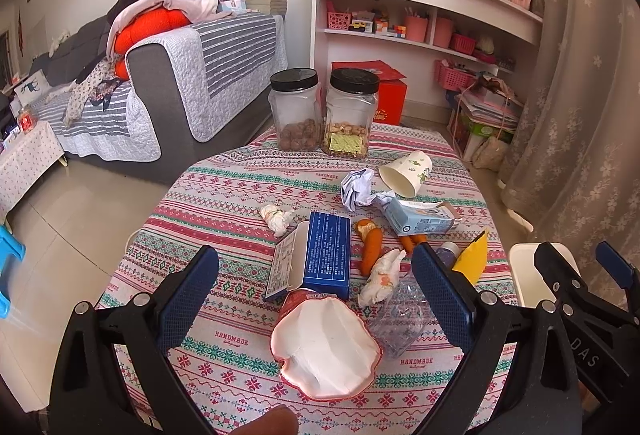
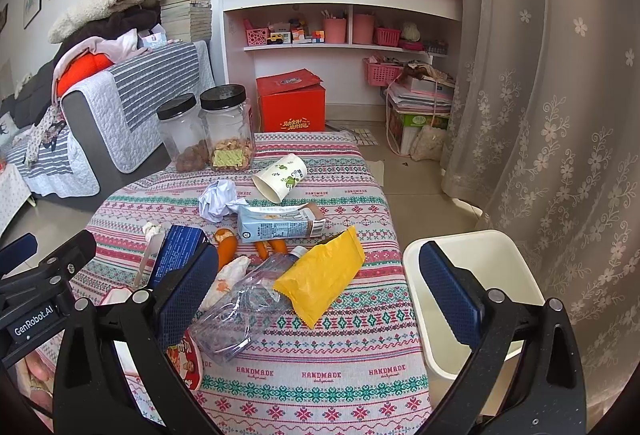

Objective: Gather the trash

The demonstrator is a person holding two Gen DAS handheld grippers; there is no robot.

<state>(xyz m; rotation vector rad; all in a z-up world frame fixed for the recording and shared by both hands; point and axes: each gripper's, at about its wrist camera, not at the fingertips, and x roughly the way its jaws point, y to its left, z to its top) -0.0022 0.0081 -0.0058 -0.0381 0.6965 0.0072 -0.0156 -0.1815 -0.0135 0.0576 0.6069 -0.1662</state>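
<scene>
Both your grippers hang above the near edge of the table (image 1: pixel 224 203) with nothing in them. The left gripper (image 1: pixel 316 299) has its fingers spread wide, and so does the right gripper (image 2: pixel 316 295).

In the left view, the trash fills the middle of the frame. Lowest, between your fingers, lies a crushed red cup (image 1: pixel 324 347), mouth toward you. Just above it a blue box (image 1: pixel 320 259) lies with its flap open. Right of the box sit orange peels (image 1: pixel 370 243) and a tissue (image 1: pixel 380 275), with a clear bottle (image 1: pixel 404 319) partly behind your right finger. A second tissue wad (image 1: pixel 276 219) lies left of the box. Higher up come a paper ball (image 1: pixel 358 189), a milk carton (image 1: pixel 420 219) and a tipped paper cup (image 1: pixel 406 173).

In the right view, a yellow wrapper (image 2: pixel 320 279) lies over the bottle's neck in the centre of the frame, both between your fingers. The bin (image 2: pixel 472 275) stands at lower right, just off the table's right edge, its mouth up and partly hidden by your right finger.

Two jars (image 1: pixel 324 111) stand upright side by side at the far edge of the table, apart from the trash. The cloth at the bottom of the right view, below the wrapper, is bare. At left in both views, floor separates the table from the sofa (image 1: pixel 168 83); a curtain (image 2: pixel 560 115) hangs close behind the bin at right.
</scene>
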